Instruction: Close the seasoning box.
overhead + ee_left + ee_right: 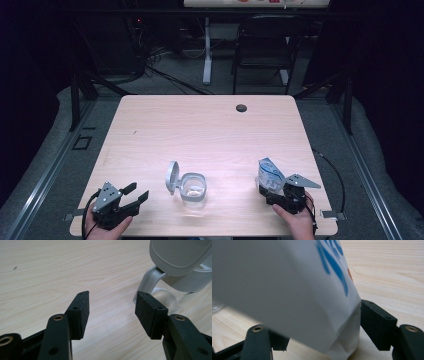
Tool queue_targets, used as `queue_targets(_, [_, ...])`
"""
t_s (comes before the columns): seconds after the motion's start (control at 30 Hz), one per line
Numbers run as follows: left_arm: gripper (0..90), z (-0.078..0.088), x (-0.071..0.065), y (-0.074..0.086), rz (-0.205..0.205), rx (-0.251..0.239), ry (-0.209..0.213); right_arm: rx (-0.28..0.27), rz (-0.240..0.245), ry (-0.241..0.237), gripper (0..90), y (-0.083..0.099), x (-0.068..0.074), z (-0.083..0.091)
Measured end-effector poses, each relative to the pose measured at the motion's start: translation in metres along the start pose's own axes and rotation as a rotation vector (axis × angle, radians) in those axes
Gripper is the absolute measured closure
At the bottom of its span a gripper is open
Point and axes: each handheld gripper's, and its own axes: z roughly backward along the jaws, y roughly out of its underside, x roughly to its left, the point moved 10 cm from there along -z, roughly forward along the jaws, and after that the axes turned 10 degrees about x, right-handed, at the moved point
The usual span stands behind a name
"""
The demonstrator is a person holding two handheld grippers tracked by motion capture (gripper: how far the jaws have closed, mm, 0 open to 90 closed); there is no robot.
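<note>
Item: white-and-blue pouch (270, 173), gripped by right gripper (274, 192), lower right; left gripper (136, 192) open. Probably steady open container (192, 188) while pouring.

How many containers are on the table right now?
2. A clear container with its flip lid open stands near the front middle; a white and blue pouch is held in the right gripper at front right.
</note>
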Motion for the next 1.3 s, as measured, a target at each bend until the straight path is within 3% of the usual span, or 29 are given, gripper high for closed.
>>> queue_targets(0.1, [45.9,-0.0001,0.0000,0.0001,0.001,0.001,0.001,-0.001,-0.016,-0.019,30.0,0.0002,0.0011,-0.0026])
queue_targets(0.6, [45.9,-0.0001,0.0008,-0.0003,0.000,-0.002,-0.002,0.021,-0.017,-0.018,30.7,0.0017,0.0010,-0.0064])
queue_targets(1.07, [45.9,-0.0002,0.0010,-0.0007,-0.003,-0.002,-0.002,0.044,0.008,-0.023,35.3,0.0021,-0.0009,-0.0051])
queue_targets(1.3, [46.0,-0.0003,0.0009,-0.0004,-0.004,-0.001,-0.002,0.032,0.008,-0.051,37.0,0.0009,0.0013,-0.0046])
